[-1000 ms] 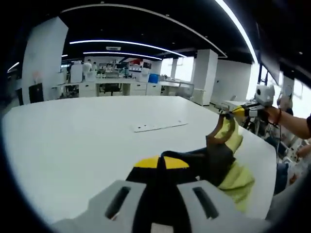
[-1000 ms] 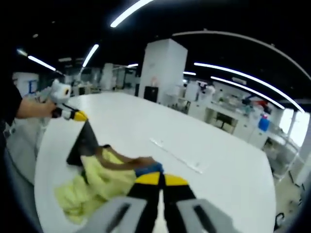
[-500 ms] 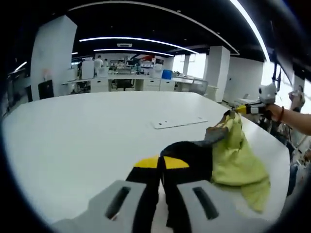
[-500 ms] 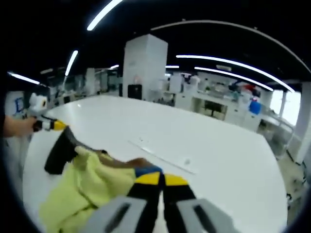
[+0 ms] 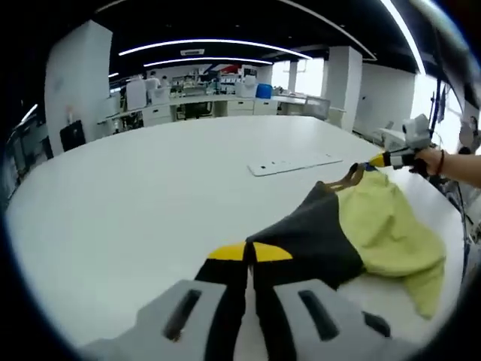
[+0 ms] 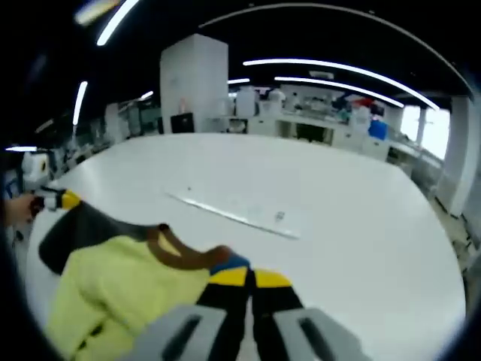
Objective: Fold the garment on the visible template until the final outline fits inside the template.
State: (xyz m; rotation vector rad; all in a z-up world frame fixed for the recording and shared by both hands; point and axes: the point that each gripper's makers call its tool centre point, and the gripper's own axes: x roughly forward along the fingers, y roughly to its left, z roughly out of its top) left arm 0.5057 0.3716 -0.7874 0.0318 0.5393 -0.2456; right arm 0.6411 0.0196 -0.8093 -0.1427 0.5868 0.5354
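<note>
I keep both hand-held grippers clenched on the garment [image 5: 353, 233]: left hand-held gripper [image 5: 249, 253] on the dark end, right hand-held gripper [image 6: 249, 277] on the brown collar, stretched across the tabletop [image 5: 135, 195], right of center in the left gripper view.

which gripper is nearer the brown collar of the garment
Right. The right gripper is shut on the garment right beside the brown collar. The left gripper is shut on the dark sleeve, at the garment's far end from the collar.
</note>
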